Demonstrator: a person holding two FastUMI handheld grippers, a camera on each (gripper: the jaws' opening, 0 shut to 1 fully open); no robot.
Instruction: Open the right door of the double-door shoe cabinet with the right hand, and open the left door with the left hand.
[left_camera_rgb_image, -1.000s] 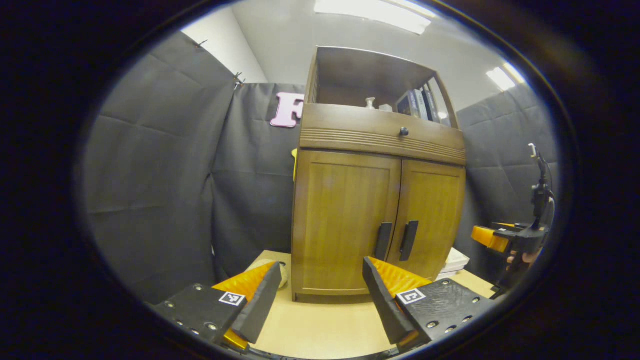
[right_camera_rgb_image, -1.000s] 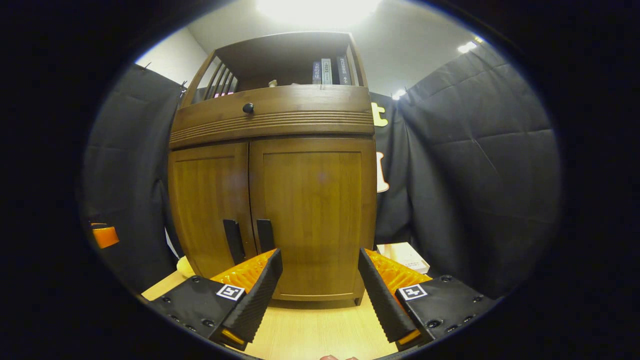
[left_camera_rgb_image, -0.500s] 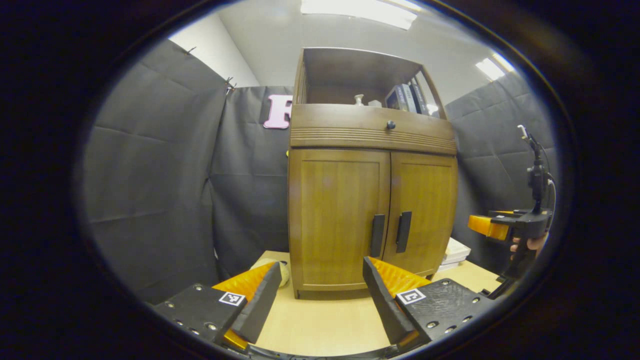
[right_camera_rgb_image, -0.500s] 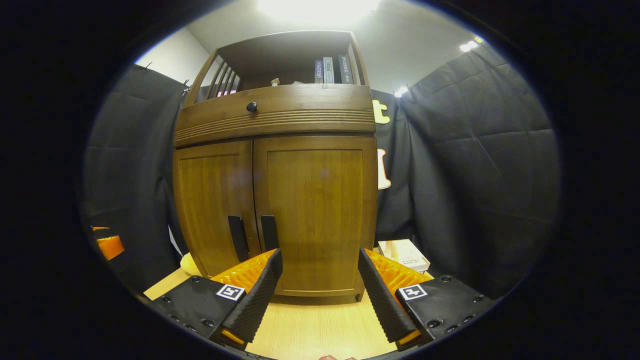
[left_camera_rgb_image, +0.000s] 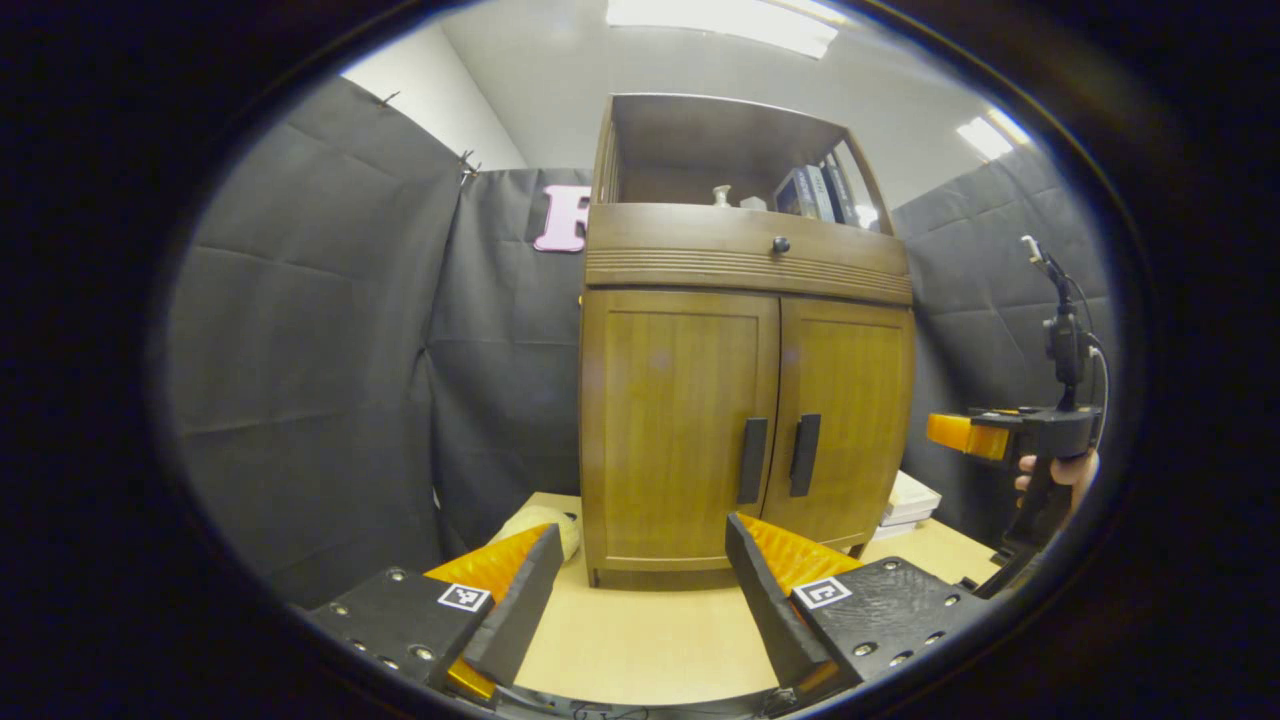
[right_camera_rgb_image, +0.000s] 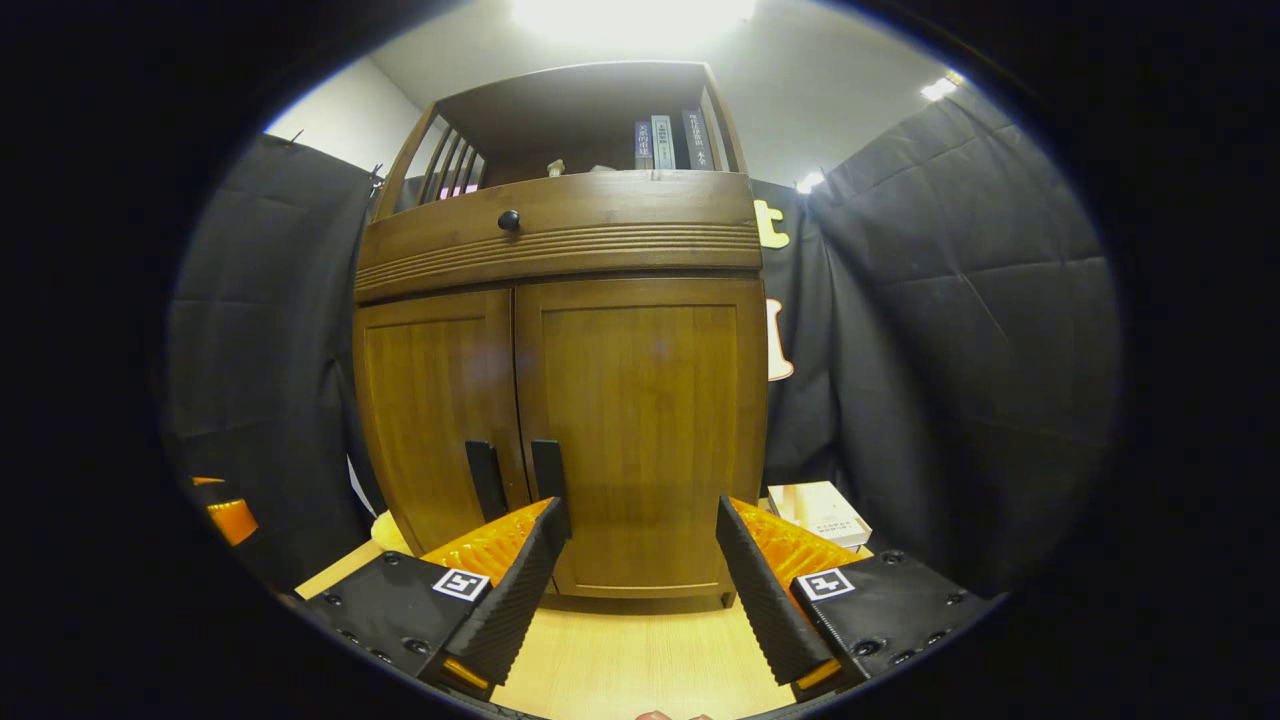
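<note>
Both doors shut; nothing opened yet.
Left gripper (left_camera_rgb_image: 640, 580) and right gripper (right_camera_rgb_image: 640, 575) gape empty, short of the cabinet (right_camera_rgb_image: 560, 400) handles (left_camera_rgb_image: 775, 458).

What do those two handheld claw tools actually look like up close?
Each has two wedge-shaped fingers on flat black plates dotted with screws, and each plate carries a small square black-and-white marker: the left gripper and the right gripper look alike. From the left gripper view, the right gripper has a black handle, an upright mast and a thin cable.
</note>
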